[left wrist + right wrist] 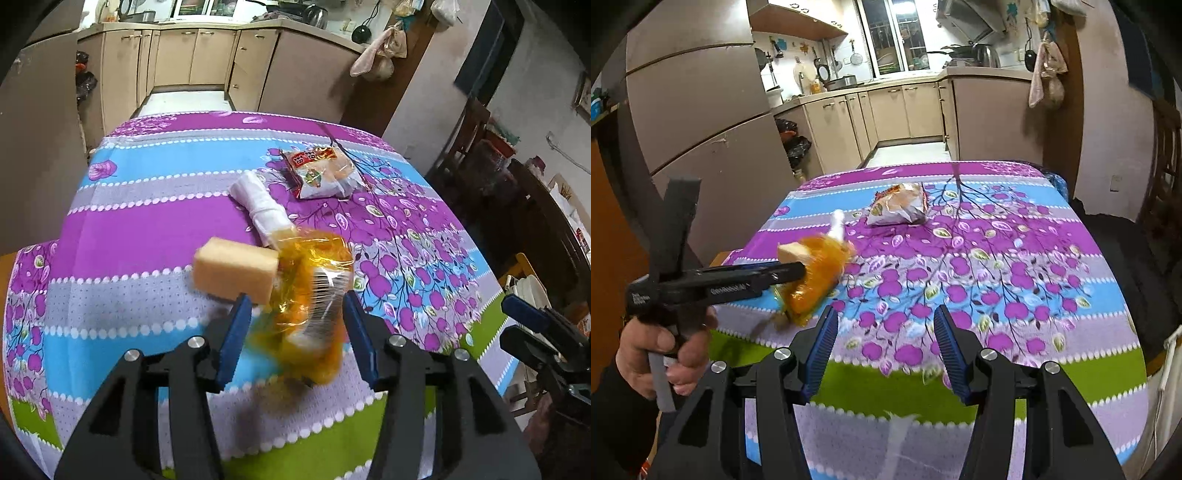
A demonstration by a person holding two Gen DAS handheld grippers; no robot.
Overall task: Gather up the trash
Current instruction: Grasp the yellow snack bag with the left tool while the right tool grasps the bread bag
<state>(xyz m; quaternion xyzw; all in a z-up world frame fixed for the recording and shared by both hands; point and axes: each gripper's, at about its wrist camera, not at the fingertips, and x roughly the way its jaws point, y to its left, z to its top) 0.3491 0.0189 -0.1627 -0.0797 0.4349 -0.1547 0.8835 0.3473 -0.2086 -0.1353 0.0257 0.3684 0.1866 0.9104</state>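
A bench draped in a purple and blue flowered cloth fills both views. At the centre of the left wrist view, the left gripper has its fingers spread around a blurred orange wrapper, not visibly pinching it. A yellow sponge touches the wrapper; a white roll and a snack packet lie above. The right gripper is spread and empty. Nothing looks collected yet.
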